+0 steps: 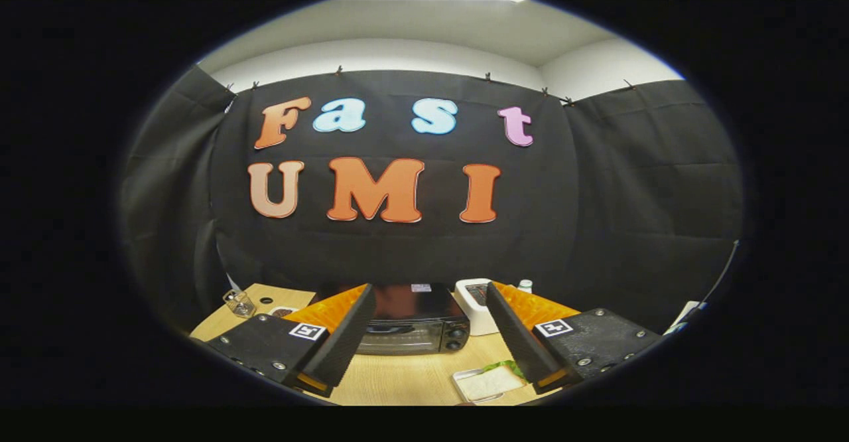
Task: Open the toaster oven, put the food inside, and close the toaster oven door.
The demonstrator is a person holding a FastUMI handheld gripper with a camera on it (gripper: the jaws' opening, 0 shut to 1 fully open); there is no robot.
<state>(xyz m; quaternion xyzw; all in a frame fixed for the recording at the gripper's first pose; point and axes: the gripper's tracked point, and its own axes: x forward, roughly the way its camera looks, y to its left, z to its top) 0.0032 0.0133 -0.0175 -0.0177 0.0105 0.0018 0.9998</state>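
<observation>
While the tongs (424, 336) hang spread and empty, the toaster oven (411, 326) sits beyond them; the food tray (487, 383) lies between.

Closed toaster oven (412, 326) beyond spread tool (424, 336)

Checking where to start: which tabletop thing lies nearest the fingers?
The food tray, between the open gripper's fingertips; the toaster oven and white box stand beyond.
</observation>
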